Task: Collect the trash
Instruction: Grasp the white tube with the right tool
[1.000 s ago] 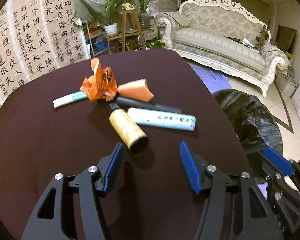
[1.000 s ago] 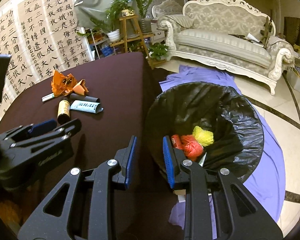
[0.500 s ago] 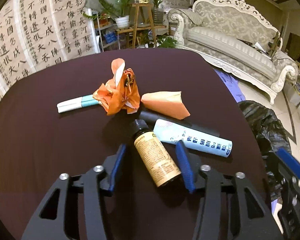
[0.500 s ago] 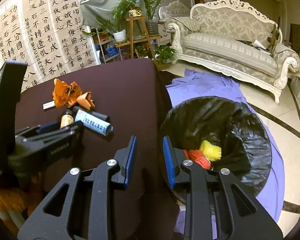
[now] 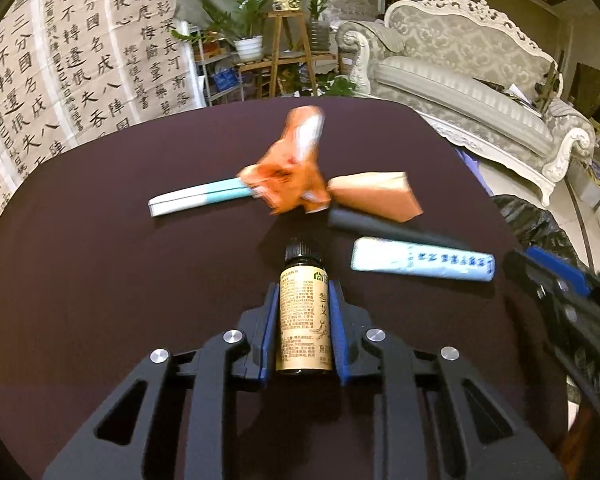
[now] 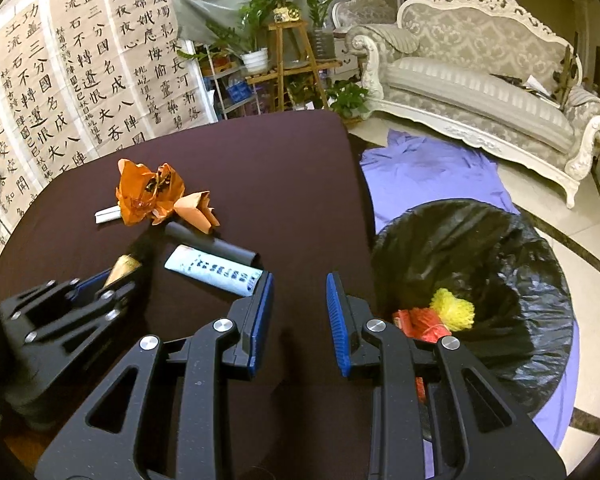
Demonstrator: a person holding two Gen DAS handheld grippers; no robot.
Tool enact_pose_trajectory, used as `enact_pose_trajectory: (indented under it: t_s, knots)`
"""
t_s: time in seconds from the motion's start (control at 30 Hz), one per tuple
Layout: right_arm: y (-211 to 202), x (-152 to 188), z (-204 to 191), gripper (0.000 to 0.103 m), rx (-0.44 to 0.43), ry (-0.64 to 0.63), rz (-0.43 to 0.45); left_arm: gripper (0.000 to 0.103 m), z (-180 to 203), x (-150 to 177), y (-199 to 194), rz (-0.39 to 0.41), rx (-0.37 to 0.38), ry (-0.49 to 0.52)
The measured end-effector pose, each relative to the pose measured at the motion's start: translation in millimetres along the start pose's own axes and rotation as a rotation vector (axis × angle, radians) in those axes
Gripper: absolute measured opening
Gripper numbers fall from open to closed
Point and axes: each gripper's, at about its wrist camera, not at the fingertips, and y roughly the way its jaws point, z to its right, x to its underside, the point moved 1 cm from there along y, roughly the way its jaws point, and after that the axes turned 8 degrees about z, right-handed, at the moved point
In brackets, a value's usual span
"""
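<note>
A small brown bottle (image 5: 305, 320) with a black cap and tan label lies on the dark table (image 5: 100, 280). It sits between the jaws of my left gripper (image 5: 303, 286), which are closing, and both blue pads touch its sides. The right wrist view shows the same left gripper (image 6: 100, 284) around the bottle (image 6: 126, 266). My right gripper (image 6: 299, 280) hangs open over the table's right edge with nothing between its fingers. Beside it on the floor stands a black-lined trash bin (image 6: 452, 204) holding red and yellow trash.
More trash lies beyond the bottle: a crumpled orange wrapper (image 5: 288, 176), a folded orange paper (image 5: 376, 196), a black tube (image 5: 380, 228), a light blue tube (image 5: 420, 260) and a white-and-teal tube (image 5: 196, 198). A purple cloth (image 6: 432, 176) lies under the bin, and a sofa (image 6: 480, 80) stands behind it.
My left gripper moved forward over the bottle, and its jaws narrowed from wide open onto the bottle's sides. My right gripper shifted from above the bin toward the table.
</note>
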Motion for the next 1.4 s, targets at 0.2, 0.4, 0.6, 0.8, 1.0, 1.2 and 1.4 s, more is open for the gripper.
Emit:
enact_pose_trajectory:
  t_s: [0.2, 0.4, 0.6, 0.8, 1.0, 1.2, 1.4]
  knots:
    - [23.5, -8.0, -8.1, 0.027, 0.048, -0.009, -0.056, 0.025, -34.9, 9.3, -9.4, -0.001, -0.048, -0.026]
    - [14.3, 2.0, -27.3, 0.039, 0.056, -0.08, -0.064, 0.025, -74.2, 18.6, -18.5, -0.003, -0.107, -0.064]
    - [-0.9, 19.7, -55.2, 0.042, -0.002, -0.129, -0.079, 0.025, -102.1, 23.2, -22.3, -0.001, -0.134, -0.099]
    - [-12.6, 31.2, -73.2, 0.043, -0.017, -0.157, -0.074, 0.025, -108.3, 26.0, -24.9, 0.008, -0.126, -0.112]
    - [-21.3, 41.6, -88.7, 0.044, -0.048, -0.179, -0.081, 0.025, -107.8, 24.8, -23.7, 0.014, -0.133, -0.101]
    - [-14.8, 40.0, -103.0, 0.044, -0.049, -0.191, -0.072, 0.025, -106.9, 25.8, -24.2, 0.019, -0.13, -0.103]
    - [1.8, 29.1, -113.0, 0.044, -0.044, -0.197, -0.068, 0.025, -108.0, 24.8, -25.1, 0.021, -0.131, -0.102]
